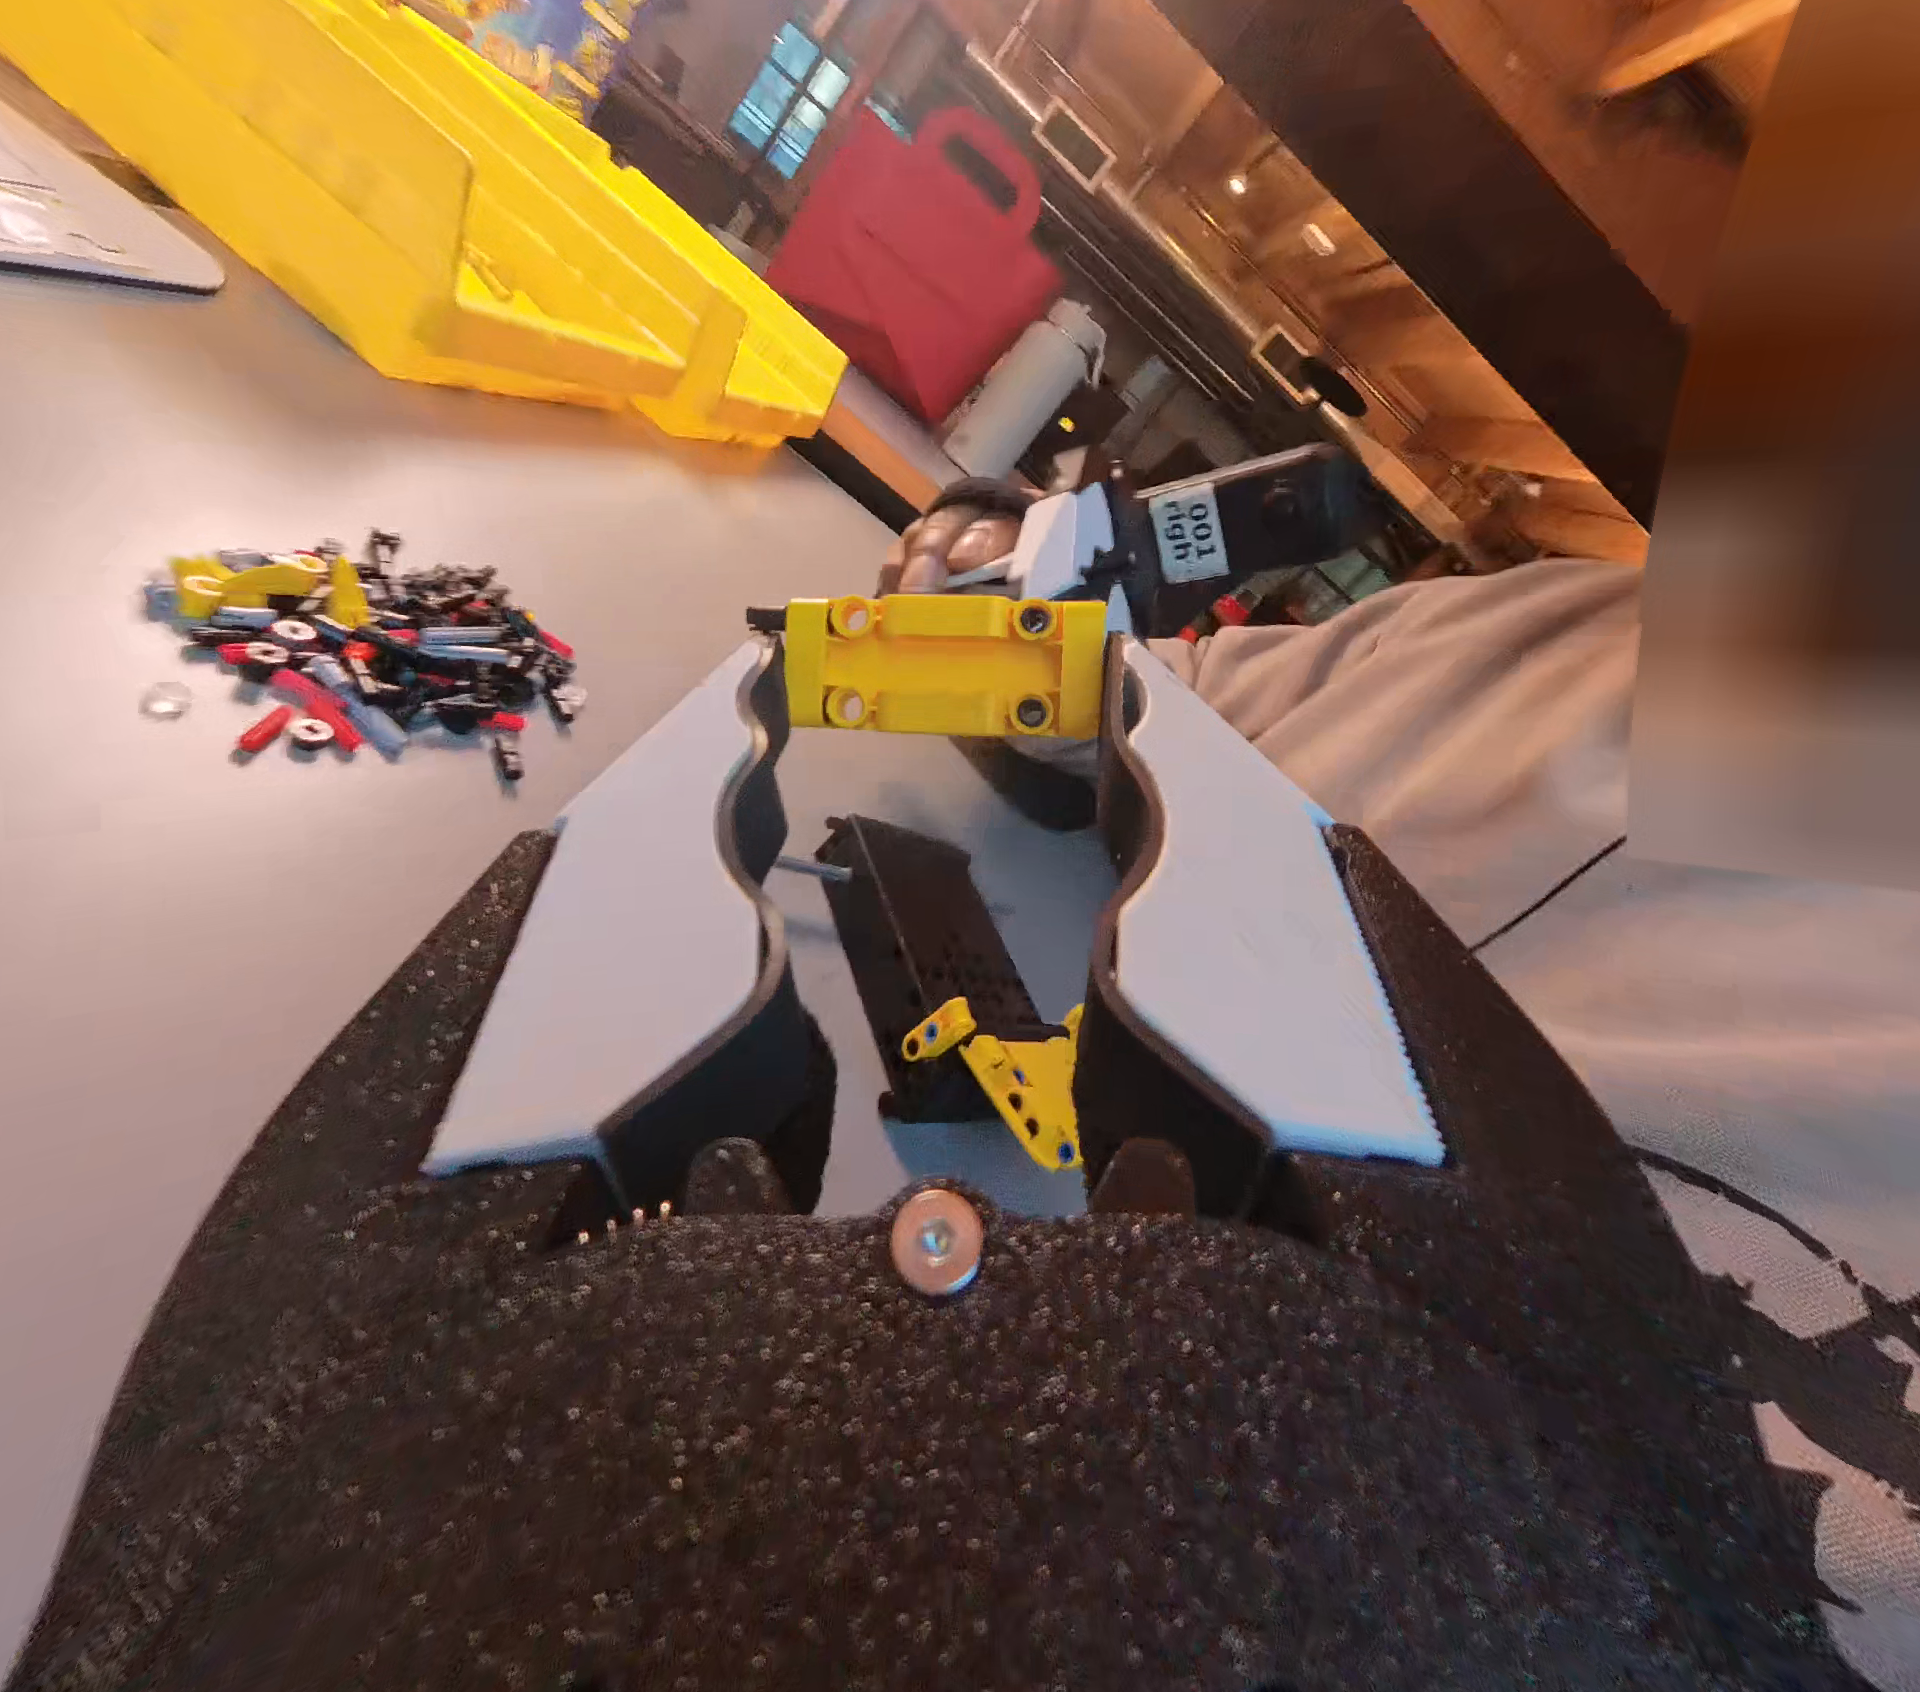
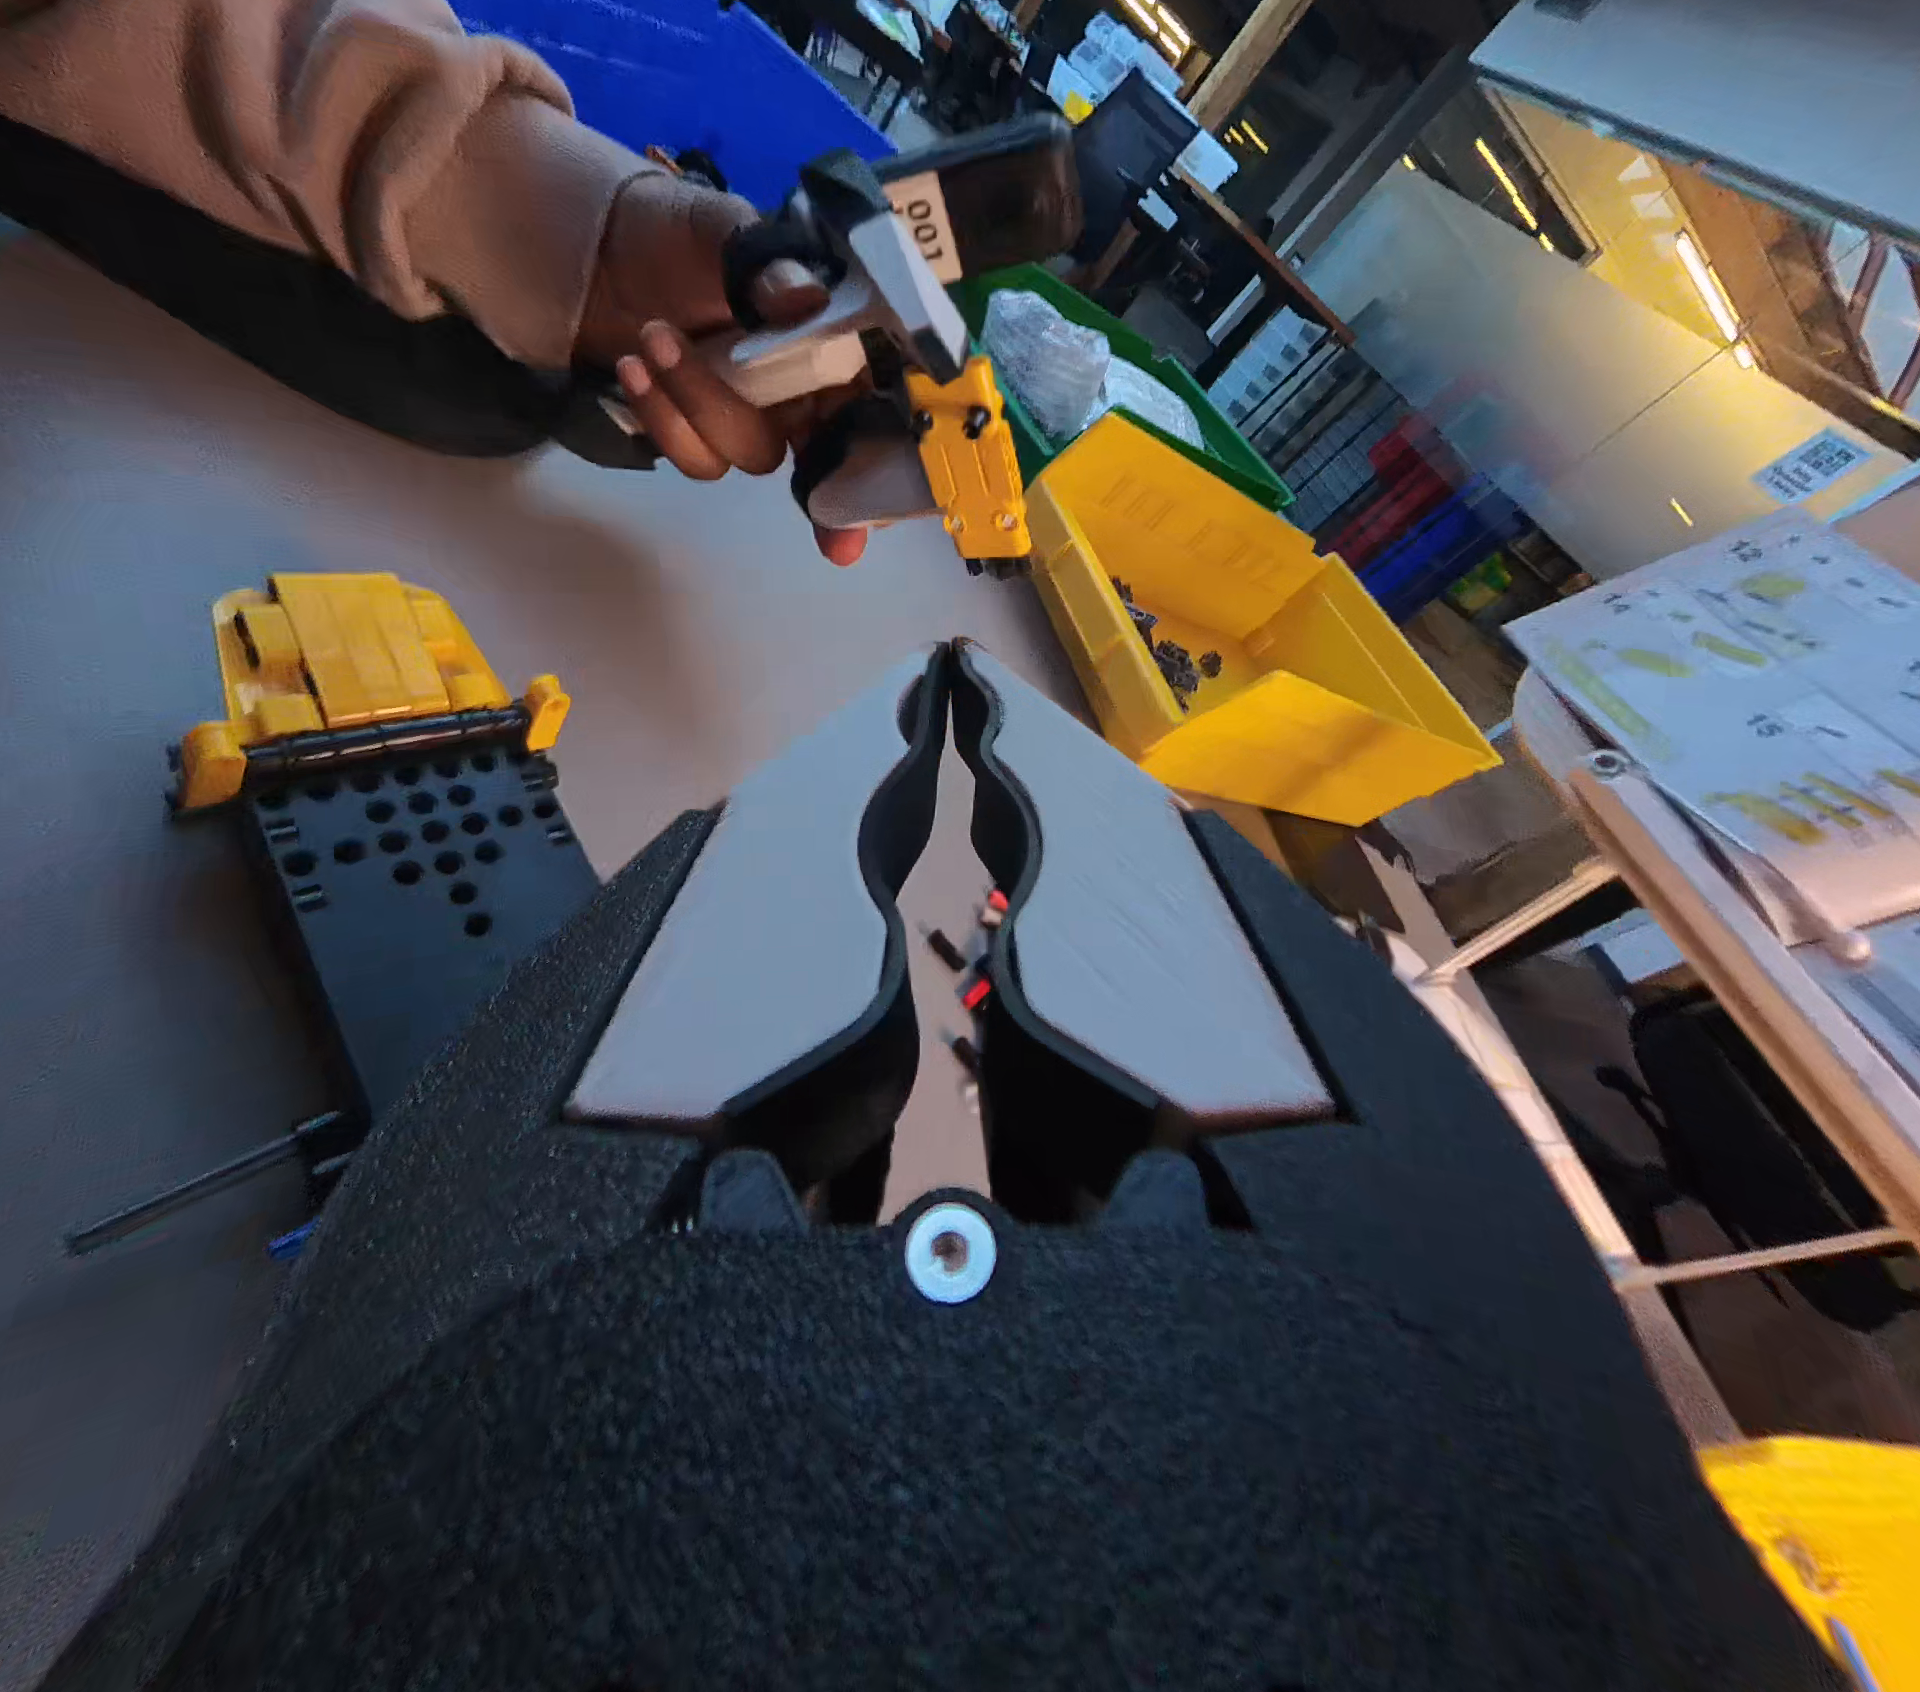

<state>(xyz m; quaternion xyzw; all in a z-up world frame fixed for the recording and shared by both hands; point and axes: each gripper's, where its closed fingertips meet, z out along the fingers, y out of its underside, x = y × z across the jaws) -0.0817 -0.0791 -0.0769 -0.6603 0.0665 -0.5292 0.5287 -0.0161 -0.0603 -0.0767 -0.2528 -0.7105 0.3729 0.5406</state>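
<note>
Yellow brick (image 1: 940,663), four holes in its face, sits clamped between the tips of our left gripper (image 1: 940,676), raised clear of the grey table (image 1: 260,967). Our right gripper (image 2: 952,655) has its tips pressed together on nothing. Below the left fingers lies a black-and-yellow model (image 1: 935,977). A parts pile (image 1: 364,655) lies to the left, a yellow bin (image 1: 416,188) beyond it.

White tag (image 1: 1188,539) w/ print on far gripper.
</note>
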